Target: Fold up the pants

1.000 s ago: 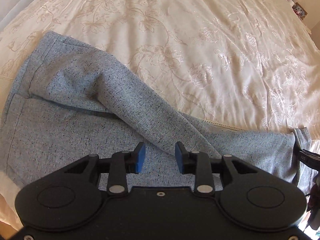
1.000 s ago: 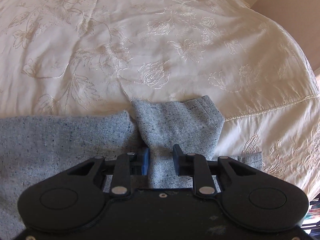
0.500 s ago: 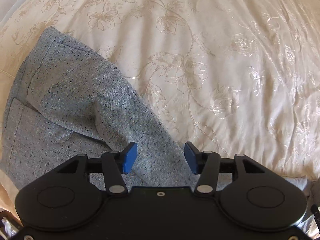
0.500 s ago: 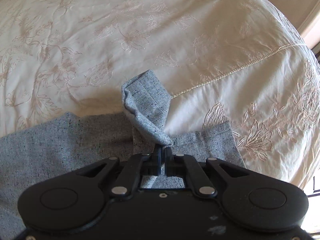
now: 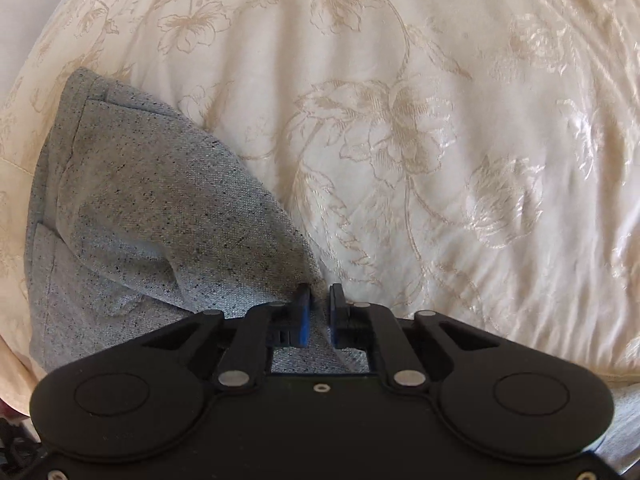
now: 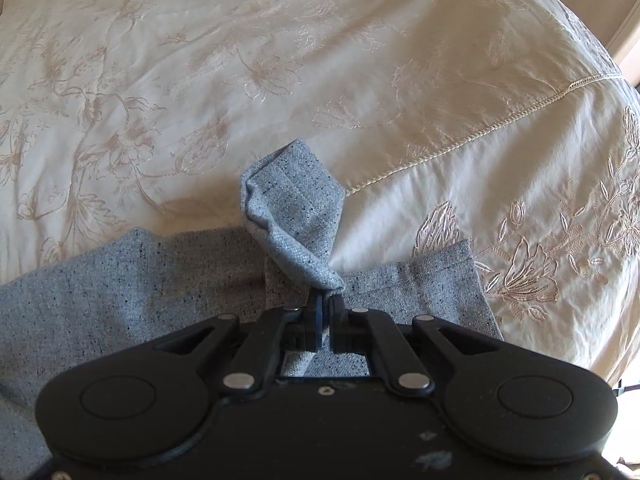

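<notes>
Grey speckled pants (image 5: 152, 216) lie on a cream bed. In the left wrist view the waist end fills the left side, and my left gripper (image 5: 319, 304) is shut on the upper leg's fabric edge near the crotch. In the right wrist view the pants (image 6: 132, 276) stretch to the left, and my right gripper (image 6: 325, 300) is shut on the cuff end of one leg (image 6: 294, 208), which stands up bunched above the jaws. The other leg's cuff (image 6: 436, 280) lies flat beneath, to the right.
The cream bedspread (image 5: 420, 120) with embroidered flowers covers the bed beyond the pants, also in the right wrist view (image 6: 240, 60). Its corded seam (image 6: 480, 132) and the bed's right edge lie right of the cuffs. A wall strip (image 6: 628, 36) shows far right.
My left gripper has gone from open to shut on the pants and moved toward the waist. My right gripper, open a second ago, shut on the leg cuff and lifted it.
</notes>
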A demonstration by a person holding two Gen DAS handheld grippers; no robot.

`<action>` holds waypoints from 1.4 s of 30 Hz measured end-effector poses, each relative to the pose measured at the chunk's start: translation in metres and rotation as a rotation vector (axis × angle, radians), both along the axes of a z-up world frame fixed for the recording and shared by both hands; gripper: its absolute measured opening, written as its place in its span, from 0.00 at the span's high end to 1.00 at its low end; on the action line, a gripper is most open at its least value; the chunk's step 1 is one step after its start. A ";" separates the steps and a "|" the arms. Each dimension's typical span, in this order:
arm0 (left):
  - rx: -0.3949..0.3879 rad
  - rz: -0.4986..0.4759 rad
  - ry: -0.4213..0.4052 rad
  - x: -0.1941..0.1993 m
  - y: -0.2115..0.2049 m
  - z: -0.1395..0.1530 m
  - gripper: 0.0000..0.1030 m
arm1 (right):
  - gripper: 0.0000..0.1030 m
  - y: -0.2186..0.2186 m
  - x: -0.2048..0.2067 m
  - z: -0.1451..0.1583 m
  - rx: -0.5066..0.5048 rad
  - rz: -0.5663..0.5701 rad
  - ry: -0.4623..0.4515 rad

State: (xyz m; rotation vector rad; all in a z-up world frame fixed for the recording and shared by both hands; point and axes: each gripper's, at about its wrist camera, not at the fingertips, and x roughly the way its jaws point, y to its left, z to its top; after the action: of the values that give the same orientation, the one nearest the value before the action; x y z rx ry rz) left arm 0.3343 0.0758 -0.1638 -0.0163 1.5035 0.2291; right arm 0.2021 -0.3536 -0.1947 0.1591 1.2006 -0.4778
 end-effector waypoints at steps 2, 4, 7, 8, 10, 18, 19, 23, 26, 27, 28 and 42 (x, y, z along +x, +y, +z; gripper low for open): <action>-0.056 0.034 -0.060 -0.007 0.012 0.014 0.95 | 0.97 0.000 0.001 0.003 0.004 -0.002 -0.006; -0.094 0.038 -0.139 -0.020 0.021 0.036 0.95 | 0.97 0.001 0.001 0.008 0.004 -0.005 -0.017; -0.104 0.017 -0.235 -0.046 0.031 0.073 0.96 | 0.97 -0.001 -0.003 0.022 0.008 -0.035 -0.054; -0.114 0.017 -0.268 -0.057 0.035 0.088 0.96 | 0.97 -0.003 -0.006 0.029 0.010 -0.055 -0.070; -0.139 0.031 -0.309 -0.082 0.045 0.110 0.96 | 0.97 -0.008 -0.018 0.041 0.018 -0.110 -0.095; -0.211 0.178 -0.137 -0.154 0.104 0.063 0.95 | 0.97 -0.017 -0.065 0.008 0.060 -0.269 -0.003; -0.221 0.197 -0.099 -0.158 0.105 0.044 0.95 | 0.97 -0.016 -0.066 -0.002 0.060 -0.275 0.018; -0.217 0.196 -0.042 -0.152 0.104 0.004 0.95 | 0.97 -0.016 -0.076 -0.020 0.076 -0.317 0.016; -0.202 0.119 -0.040 -0.141 0.095 -0.002 0.95 | 0.97 -0.020 -0.087 -0.016 0.111 -0.347 -0.041; -0.201 0.103 -0.038 -0.138 0.094 -0.003 0.95 | 0.96 -0.022 -0.091 -0.014 0.126 -0.353 -0.061; -0.202 0.092 -0.035 -0.135 0.094 -0.003 0.95 | 0.94 -0.022 -0.094 -0.012 0.144 -0.358 -0.083; -0.186 0.165 -0.075 -0.147 0.103 -0.008 0.95 | 0.72 -0.060 -0.114 -0.019 0.251 -0.456 -0.143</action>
State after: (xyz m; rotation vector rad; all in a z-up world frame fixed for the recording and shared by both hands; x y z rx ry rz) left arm 0.1874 0.1784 -0.1713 -0.2955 1.4456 0.2171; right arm 0.0876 -0.4133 -0.2134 0.6818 1.0792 -0.6983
